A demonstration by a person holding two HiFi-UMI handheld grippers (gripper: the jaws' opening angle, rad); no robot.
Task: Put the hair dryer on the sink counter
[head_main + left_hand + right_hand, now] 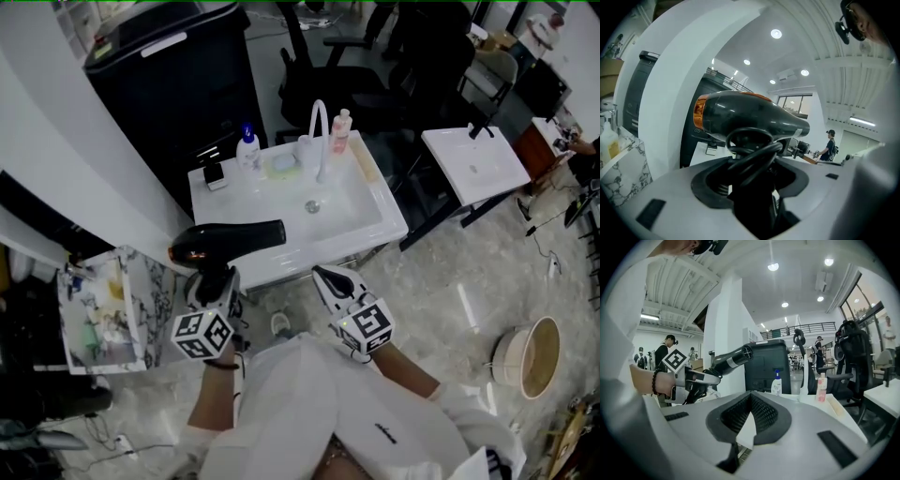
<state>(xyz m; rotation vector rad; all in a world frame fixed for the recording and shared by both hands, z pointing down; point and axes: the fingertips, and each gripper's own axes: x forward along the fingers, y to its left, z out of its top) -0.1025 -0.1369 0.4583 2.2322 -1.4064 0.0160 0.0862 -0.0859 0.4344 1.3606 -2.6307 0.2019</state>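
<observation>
hair dryer (230, 239), one, clamped by left gripper (217, 274), right gripper (325, 275) closed, two bottles (247, 146) (341, 129) on sink counter (370, 214)

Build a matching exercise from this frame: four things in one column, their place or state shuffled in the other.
Things
1. hair dryer
2. right gripper
3. pump bottle
4. pink bottle

Place or state
A. stands just right of the faucet
B. jaws together, nothing between them
C. gripped by its handle in the left gripper, not yet set on the sink counter
D. stands at the counter's back, left of the faucet

Pairs: 1-C, 2-B, 3-D, 4-A
</observation>
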